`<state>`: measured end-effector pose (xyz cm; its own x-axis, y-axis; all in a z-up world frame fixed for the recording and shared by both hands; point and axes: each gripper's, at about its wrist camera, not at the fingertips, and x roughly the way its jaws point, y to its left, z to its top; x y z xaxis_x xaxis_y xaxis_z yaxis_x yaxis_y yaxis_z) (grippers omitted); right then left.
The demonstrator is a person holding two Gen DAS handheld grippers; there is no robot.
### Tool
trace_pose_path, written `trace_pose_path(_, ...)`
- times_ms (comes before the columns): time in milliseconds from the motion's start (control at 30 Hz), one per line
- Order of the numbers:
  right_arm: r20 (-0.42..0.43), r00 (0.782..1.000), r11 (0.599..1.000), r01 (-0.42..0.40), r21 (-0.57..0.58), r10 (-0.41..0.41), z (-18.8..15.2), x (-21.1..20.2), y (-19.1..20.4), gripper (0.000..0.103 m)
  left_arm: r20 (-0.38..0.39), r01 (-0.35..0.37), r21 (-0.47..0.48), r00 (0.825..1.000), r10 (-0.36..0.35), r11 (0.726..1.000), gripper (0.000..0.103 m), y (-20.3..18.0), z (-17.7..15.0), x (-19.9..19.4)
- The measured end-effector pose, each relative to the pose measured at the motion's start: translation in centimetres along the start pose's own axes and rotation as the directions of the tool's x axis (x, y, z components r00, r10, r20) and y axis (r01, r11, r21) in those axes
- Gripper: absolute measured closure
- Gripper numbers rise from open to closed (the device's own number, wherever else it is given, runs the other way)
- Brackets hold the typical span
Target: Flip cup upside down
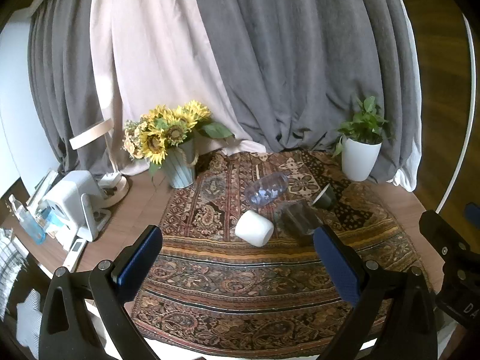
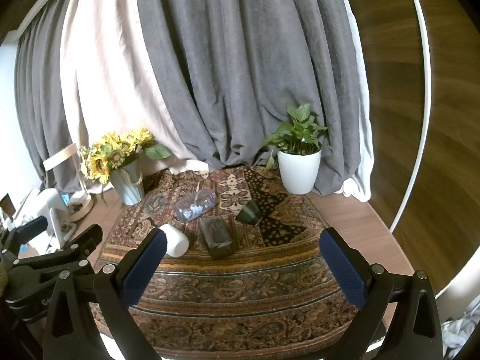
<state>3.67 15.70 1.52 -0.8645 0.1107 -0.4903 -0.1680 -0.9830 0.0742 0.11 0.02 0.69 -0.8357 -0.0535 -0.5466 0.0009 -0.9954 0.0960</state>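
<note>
A white cup [image 1: 254,228] lies on its side on the patterned rug [image 1: 240,285]; it also shows in the right wrist view [image 2: 177,240]. A small dark green cup [image 1: 325,197] lies tipped on its side further back right, and shows in the right wrist view [image 2: 249,211] too. My left gripper [image 1: 238,258] is open and empty, held above the rug in front of the white cup. My right gripper [image 2: 243,267] is open and empty, nearer the rug's front.
A clear plastic bottle [image 1: 266,189] and a dark square glass [image 1: 300,219] lie on the rug near the cups. A sunflower bucket [image 1: 180,168] stands back left, a white potted plant [image 1: 360,159] back right. White devices [image 1: 75,204] crowd the left edge. Curtains hang behind.
</note>
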Motion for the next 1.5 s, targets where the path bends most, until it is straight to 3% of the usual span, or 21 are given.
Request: trace_pose_path(1500,0.005,1.000,1.000,0.002,0.000,-0.002,-0.07,0.23,0.10,0.001,-0.013,0.014,0.001,1.000,-0.014,1.000,0.000,0.18,0.14,0.82)
